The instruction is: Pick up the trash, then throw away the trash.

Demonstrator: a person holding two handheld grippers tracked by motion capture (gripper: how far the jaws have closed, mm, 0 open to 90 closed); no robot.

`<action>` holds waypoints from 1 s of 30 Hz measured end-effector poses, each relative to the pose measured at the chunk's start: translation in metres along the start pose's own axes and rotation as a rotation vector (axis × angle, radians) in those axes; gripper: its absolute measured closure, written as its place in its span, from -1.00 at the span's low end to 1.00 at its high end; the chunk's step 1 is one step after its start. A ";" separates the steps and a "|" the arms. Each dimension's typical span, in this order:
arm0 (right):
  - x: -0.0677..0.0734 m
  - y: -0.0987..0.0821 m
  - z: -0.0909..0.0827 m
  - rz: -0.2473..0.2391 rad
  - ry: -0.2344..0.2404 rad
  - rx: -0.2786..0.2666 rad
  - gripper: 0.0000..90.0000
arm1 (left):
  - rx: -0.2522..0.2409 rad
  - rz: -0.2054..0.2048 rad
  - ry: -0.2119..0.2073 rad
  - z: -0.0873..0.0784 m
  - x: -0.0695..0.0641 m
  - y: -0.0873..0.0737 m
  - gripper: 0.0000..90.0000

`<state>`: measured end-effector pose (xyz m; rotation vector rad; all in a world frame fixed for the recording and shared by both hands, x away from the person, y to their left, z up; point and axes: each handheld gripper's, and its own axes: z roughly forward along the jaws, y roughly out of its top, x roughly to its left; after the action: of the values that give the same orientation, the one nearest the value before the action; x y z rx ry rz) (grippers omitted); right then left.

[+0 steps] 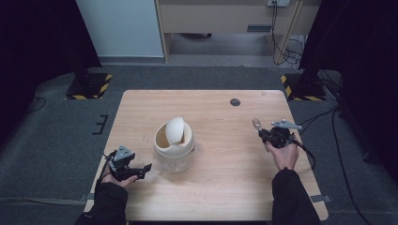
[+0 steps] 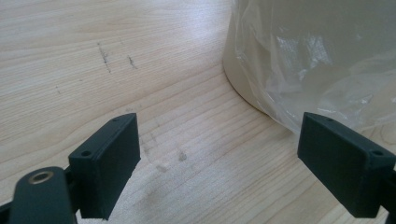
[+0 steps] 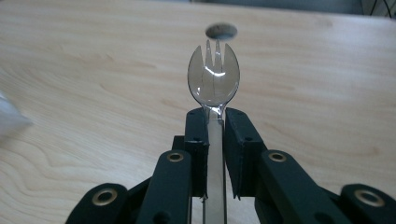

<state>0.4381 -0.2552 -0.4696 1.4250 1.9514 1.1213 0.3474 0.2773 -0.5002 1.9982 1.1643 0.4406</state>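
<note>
A clear plastic spork (image 3: 214, 79) sticks out forward from my right gripper (image 3: 214, 122), whose jaws are shut on its handle; it hangs a little above the table. In the high view the spork (image 1: 257, 123) and right gripper (image 1: 263, 132) are at the table's right side. A cream swing-lid bin (image 1: 174, 140) lined with a clear plastic bag stands at the table's middle. My left gripper (image 1: 148, 168) rests at the front left, open, jaws pointing toward the bin's base (image 2: 299, 56). Nothing lies between the left jaws (image 2: 219, 158).
The light wooden table (image 1: 216, 197) has a round cable hole (image 1: 235, 101) at its far side, seen ahead of the spork as the cable hole (image 3: 221, 31). Dark stands with yellow-black bases (image 1: 88, 86) flank the table's far corners on grey carpet.
</note>
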 end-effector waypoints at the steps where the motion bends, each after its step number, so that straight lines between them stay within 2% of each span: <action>1: 0.001 0.002 -0.003 -0.001 0.005 -0.013 0.78 | 0.001 0.002 0.001 0.000 0.000 0.000 -0.72; 8: 0.007 0.019 -0.031 -0.008 0.061 -0.130 0.78 | -0.002 0.004 -0.004 0.000 -0.001 0.001 -0.72; 14: 0.012 0.033 -0.053 -0.012 0.100 -0.218 0.78 | -0.018 -0.017 -0.003 -0.004 -0.001 0.002 -0.71; 21: 0.023 0.047 -0.077 -0.023 0.143 -0.320 0.78 | -0.039 -0.011 0.000 -0.009 -0.004 0.005 -0.70; 26: 0.032 0.056 -0.091 -0.058 0.162 -0.368 0.78 | -0.083 -0.010 0.008 -0.018 -0.003 0.010 -0.70; 30: 0.038 0.062 -0.102 -0.056 0.196 -0.409 0.78 | -0.121 -0.032 0.004 -0.026 -0.004 0.013 -0.69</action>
<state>0.3806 -0.2461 -0.3585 1.0701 1.7385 1.5743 0.3366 0.2819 -0.4728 1.8733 1.1434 0.4880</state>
